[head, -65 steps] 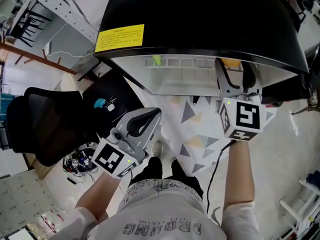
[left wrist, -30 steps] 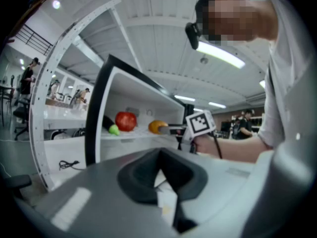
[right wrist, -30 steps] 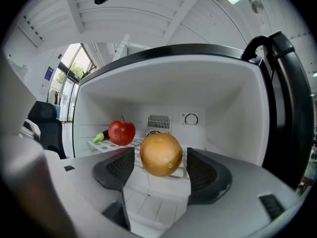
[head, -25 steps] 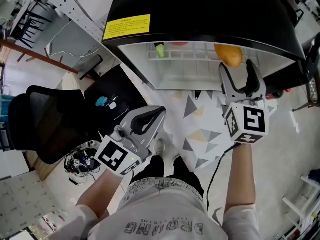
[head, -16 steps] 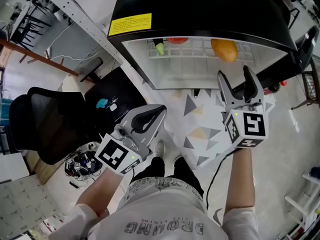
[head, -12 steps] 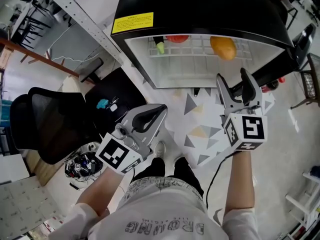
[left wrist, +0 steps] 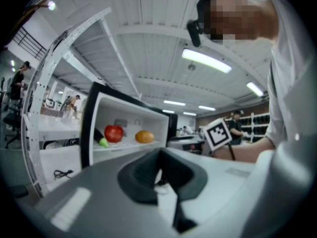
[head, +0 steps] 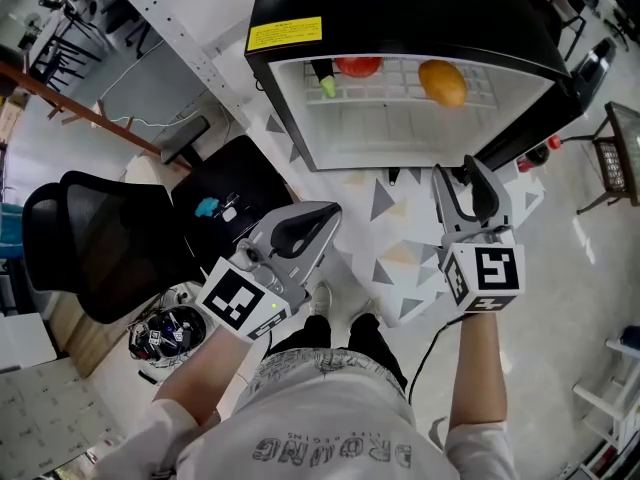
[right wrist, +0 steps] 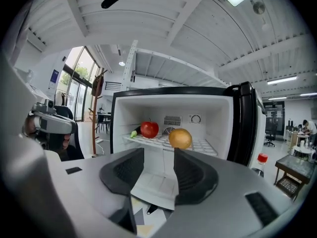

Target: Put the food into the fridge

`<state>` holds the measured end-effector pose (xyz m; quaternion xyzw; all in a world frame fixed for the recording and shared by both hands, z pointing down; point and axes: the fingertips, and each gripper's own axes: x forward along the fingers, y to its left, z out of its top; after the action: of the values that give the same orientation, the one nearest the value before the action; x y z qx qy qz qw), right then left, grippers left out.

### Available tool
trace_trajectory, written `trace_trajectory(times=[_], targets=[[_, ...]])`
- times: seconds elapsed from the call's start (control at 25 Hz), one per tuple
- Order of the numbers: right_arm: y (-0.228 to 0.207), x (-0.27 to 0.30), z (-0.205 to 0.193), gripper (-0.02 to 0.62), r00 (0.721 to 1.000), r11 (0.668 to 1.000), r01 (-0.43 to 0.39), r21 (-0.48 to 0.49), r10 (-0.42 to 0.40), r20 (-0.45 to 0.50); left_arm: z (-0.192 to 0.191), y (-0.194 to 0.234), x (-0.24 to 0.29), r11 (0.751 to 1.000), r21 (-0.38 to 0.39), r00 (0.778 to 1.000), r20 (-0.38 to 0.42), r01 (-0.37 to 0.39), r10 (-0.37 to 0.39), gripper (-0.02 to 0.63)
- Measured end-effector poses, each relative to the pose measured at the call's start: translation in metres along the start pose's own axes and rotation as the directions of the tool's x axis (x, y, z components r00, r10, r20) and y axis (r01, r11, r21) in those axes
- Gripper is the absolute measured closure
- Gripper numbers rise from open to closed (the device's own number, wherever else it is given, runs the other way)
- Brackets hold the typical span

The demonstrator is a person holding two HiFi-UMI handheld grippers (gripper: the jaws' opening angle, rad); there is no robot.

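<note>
The orange fruit (head: 442,81) lay on the fridge's wire shelf (head: 400,88), at its right side. A red fruit (head: 358,66) sat to its left, and a dark vegetable with a green tip (head: 326,83) lay by the fridge's left wall. The black fridge (head: 400,8) stood open. The right gripper (head: 460,175) hung just in front of the fridge, its jaws closing with nothing between them. The left gripper (head: 318,218) was farther from the fridge, its jaws clenched and empty.
</note>
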<state>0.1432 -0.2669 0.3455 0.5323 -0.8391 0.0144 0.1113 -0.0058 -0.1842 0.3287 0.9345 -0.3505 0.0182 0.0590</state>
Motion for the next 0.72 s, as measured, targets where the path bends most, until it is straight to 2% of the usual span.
trace_trajectory(times=[0.28, 0.72], targets=[[0.023, -0.024, 0.002, 0.443, 1.000, 1.000, 0.002, 0.004, -0.002, 0.009, 0.003, -0.007, -0.015, 1.000, 0.005, 1.000, 0.013, 0.017, -0.017, 0.598], [0.045, -0.057, 0.004, 0.538, 0.999, 0.999, 0.037, 0.030, -0.037, 0.019, 0.008, -0.010, -0.032, 0.999, 0.012, 0.999, 0.031, 0.042, -0.042, 0.598]])
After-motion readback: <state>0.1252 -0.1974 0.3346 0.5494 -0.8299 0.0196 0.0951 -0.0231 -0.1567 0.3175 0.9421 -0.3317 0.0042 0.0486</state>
